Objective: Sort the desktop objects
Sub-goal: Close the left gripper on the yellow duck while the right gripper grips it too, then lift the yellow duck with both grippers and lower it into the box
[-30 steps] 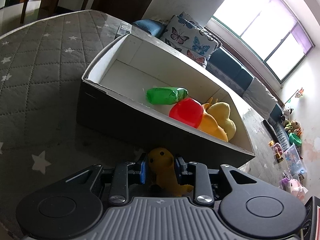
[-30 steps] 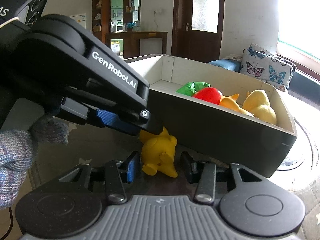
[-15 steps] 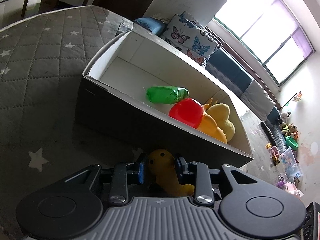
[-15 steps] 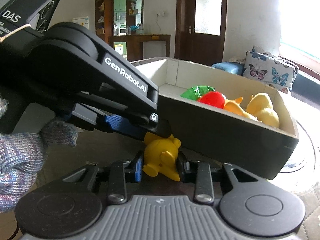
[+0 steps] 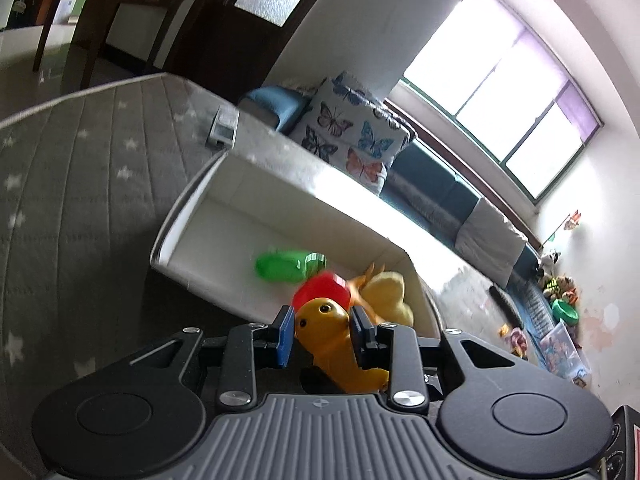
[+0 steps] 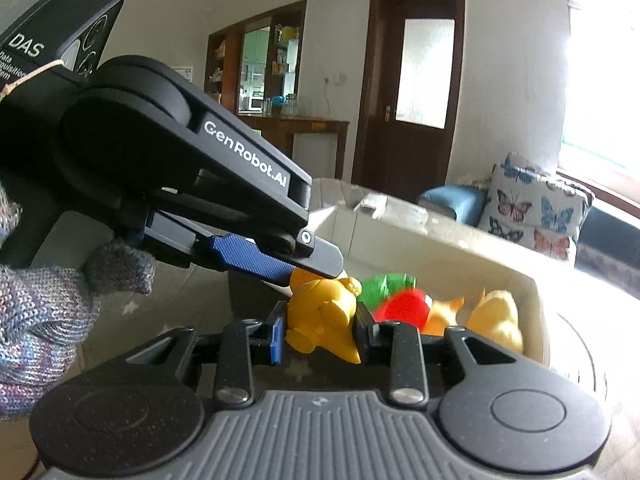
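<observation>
Bright daylight floods through a wide window (image 5: 504, 120) at two o'clock in the left wrist view, with a long teal sofa (image 5: 436, 188) and a butterfly cushion (image 5: 348, 136) beneath it. At eleven o'clock stand a dark wooden door (image 5: 240, 28) and a wooden side table (image 5: 104, 8). White walls (image 6: 336, 40); a shelved alcove (image 6: 260, 68) sits at twelve o'clock in the right wrist view

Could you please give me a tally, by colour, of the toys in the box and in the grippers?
Yellow: 2, held toy, box toy
Orange: 1
Red: 1
Green: 1
Total: 5
</observation>
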Motion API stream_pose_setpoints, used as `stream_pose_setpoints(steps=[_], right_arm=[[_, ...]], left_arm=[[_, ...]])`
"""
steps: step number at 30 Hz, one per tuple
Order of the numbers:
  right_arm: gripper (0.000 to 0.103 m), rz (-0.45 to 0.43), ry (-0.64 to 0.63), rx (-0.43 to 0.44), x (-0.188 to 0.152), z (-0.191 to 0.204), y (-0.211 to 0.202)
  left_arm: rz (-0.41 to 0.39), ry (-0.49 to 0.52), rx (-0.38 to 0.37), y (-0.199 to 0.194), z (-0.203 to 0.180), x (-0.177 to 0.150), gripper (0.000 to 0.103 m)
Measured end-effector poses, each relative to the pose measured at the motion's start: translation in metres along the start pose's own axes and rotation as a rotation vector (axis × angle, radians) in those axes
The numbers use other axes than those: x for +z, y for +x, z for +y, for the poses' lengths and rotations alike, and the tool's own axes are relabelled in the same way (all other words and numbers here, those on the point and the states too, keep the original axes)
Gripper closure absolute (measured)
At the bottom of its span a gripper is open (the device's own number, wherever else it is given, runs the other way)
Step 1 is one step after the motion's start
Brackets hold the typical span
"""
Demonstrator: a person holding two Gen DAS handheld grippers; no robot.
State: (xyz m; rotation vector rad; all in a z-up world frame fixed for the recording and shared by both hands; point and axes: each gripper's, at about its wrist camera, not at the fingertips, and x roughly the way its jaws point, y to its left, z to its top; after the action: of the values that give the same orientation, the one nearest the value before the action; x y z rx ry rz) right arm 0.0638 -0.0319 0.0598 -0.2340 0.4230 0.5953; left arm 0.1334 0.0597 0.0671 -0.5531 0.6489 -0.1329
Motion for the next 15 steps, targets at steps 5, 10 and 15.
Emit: stream_pose_setpoints(steps=[5, 10, 15], right_arm=[[0.071, 0.022, -0.013, 0.021, 0.021, -0.013, 0.024], [0.071, 0.070, -0.007, 0.059, 0.031, -0.025, 0.051], [0.071, 0.134, 0.007, 0.100, 0.034, -0.035, 0.082]], left_arm=[[-0.006, -0.027, 0.023, 0.016, 0.004, 0.022, 0.071], [0.016, -0.062, 0.051, 0.038, 0.014, 0.038, 0.071], [0.065, -0.108, 0.075, 0.062, 0.032, 0.046, 0.071]])
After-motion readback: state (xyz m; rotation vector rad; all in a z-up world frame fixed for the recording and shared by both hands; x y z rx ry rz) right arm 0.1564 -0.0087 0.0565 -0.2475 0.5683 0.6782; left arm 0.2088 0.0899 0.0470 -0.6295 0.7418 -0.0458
